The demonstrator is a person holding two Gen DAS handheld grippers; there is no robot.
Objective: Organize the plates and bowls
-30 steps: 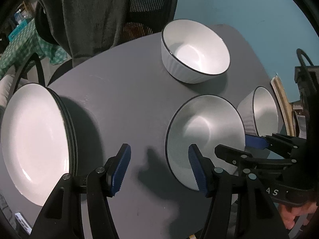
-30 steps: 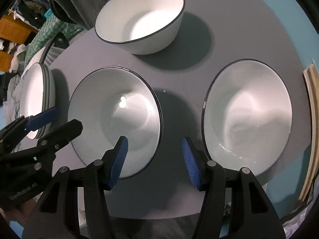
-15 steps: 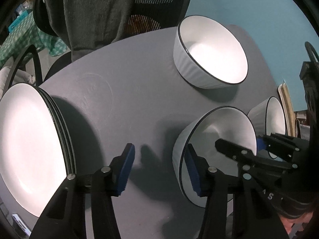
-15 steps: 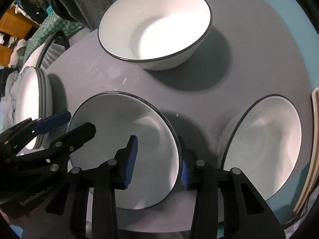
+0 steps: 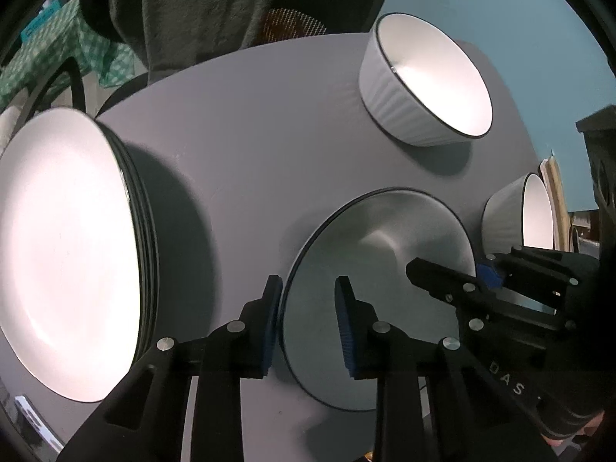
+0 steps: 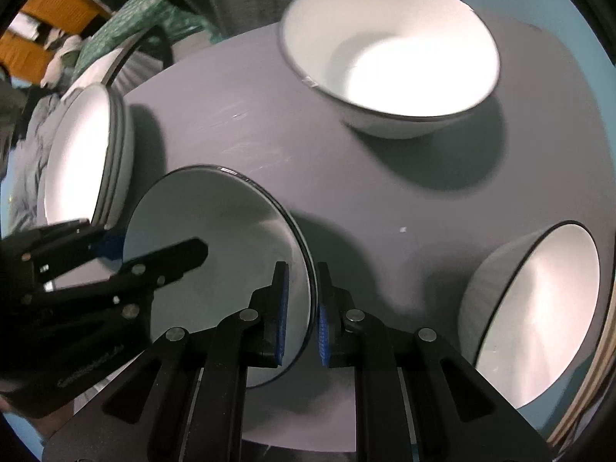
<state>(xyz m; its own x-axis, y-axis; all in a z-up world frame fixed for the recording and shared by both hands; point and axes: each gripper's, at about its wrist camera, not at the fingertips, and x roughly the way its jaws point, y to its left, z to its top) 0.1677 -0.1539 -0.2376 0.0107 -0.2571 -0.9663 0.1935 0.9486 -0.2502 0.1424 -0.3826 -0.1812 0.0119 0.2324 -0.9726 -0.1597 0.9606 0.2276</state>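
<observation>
A white bowl with a dark rim, the middle bowl [image 5: 385, 269] [image 6: 215, 231], sits on the round grey table [image 5: 250, 115]. My left gripper [image 5: 308, 323] straddles its left rim, one pad outside and one inside with a gap, jaws closing. My right gripper [image 6: 302, 315] has the opposite rim between its closing pads, which pinch it. Each gripper shows in the other's view: the right gripper [image 5: 450, 269], the left gripper [image 6: 154, 246]. A stack of white plates [image 5: 65, 250] [image 6: 81, 154] lies at the left.
A ribbed white bowl [image 5: 435, 77] [image 6: 396, 57] stands at the far side, another bowl [image 5: 535, 211] [image 6: 539, 308] at the right edge. A chair draped with a grey garment [image 5: 192, 0] stands behind the table. Wooden boards [image 5: 554, 184] lean beyond the right edge.
Both grippers narrowed and moved over the middle bowl's rim from opposite sides: the left one shifted right, the right one shifted left. The bowls and plates stayed in place.
</observation>
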